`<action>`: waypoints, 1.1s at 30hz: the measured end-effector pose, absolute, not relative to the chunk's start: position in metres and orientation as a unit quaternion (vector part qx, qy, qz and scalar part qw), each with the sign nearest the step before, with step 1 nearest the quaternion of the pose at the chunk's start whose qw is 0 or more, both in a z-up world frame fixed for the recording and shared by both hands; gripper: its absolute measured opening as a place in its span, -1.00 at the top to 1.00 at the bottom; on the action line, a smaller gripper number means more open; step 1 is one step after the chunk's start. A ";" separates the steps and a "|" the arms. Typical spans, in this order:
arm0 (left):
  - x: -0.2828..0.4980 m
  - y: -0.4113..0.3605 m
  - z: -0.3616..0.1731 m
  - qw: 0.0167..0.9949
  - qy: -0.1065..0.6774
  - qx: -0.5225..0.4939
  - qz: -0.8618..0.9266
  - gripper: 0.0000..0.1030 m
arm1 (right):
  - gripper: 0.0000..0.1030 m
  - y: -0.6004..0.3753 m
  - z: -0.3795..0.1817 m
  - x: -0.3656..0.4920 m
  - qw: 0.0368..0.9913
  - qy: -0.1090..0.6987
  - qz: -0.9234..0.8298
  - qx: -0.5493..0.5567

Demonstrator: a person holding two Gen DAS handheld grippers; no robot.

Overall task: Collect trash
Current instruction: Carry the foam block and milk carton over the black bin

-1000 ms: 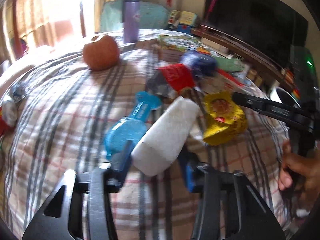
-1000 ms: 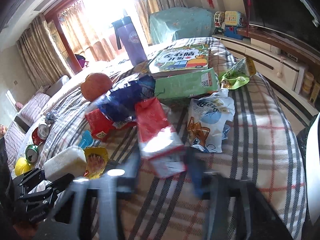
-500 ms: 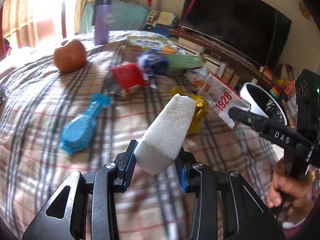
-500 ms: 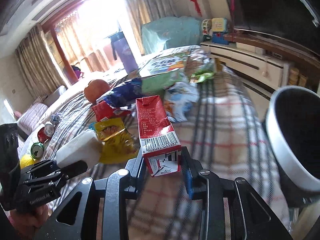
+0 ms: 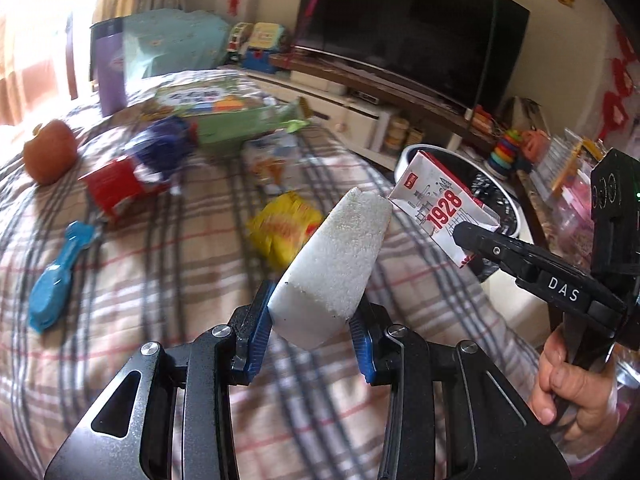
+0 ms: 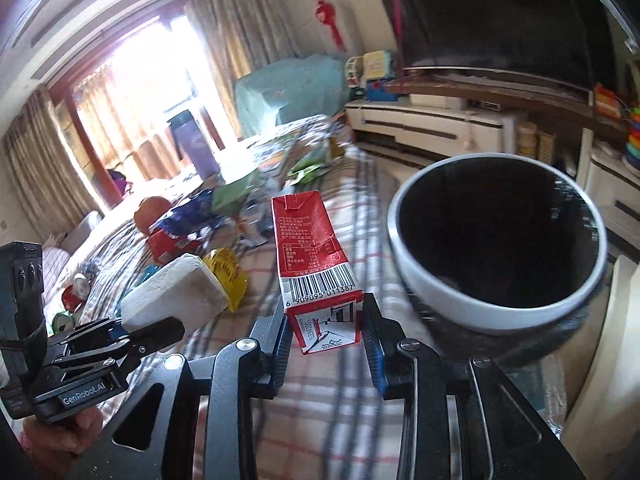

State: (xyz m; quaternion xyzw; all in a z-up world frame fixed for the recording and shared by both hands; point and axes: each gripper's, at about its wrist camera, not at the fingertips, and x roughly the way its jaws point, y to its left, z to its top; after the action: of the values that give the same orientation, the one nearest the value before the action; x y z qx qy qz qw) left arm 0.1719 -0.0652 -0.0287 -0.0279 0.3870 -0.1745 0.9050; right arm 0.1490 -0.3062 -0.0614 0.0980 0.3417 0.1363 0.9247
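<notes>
The left gripper point(image 5: 312, 326) is clenching a white foam block point(image 5: 332, 268) by its lower end, and the right gripper point(image 6: 326, 346) is clenching a red and white drink carton point(image 6: 316, 264) near its base, so both pieces of trash are riding upright above the plaid bedcover point(image 5: 160, 248). The round trash bin point(image 6: 496, 312), white-rimmed and dark inside, is standing just off the edge of the bed; the carton is sitting just beside the bin's rim, and the foam block is sitting on the far side of the carton from the bin. The step in hand looks like carrying both items over the bin's mouth. To do it well, each piece should be fully above the dark opening, clear of the rim, before the jaws part, and the carton, being nearer the bin, probably ought to go in first so the two grippers are not crowding each other. The foam is light and may bounce off the rim, so a low release is wiser. More litter, including a yellow wrapper point(image 5: 286, 226), is lying on the bedcover farther from the bin.
</notes>
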 end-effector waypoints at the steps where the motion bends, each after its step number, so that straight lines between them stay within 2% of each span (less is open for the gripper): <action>1: 0.174 -0.071 -0.028 0.904 0.387 -0.026 -0.179 0.33 | 0.36 -0.311 -0.061 0.148 0.926 0.340 0.132 0.100; 14: 0.188 -0.131 -0.022 0.895 0.389 -0.001 -0.217 0.33 | 0.36 -0.366 -0.057 0.136 0.933 0.329 0.082 0.124; 33: 0.207 -0.171 -0.015 0.890 0.389 0.021 -0.237 0.33 | 0.36 -0.408 -0.056 0.133 0.936 0.322 0.037 0.138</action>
State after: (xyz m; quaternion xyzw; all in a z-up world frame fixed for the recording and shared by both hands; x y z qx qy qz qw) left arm 0.2070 -0.1710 -0.0147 0.0209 0.3888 -0.2374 0.8900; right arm 0.1331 -0.4084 -0.0565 0.1378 0.3216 0.0373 0.9360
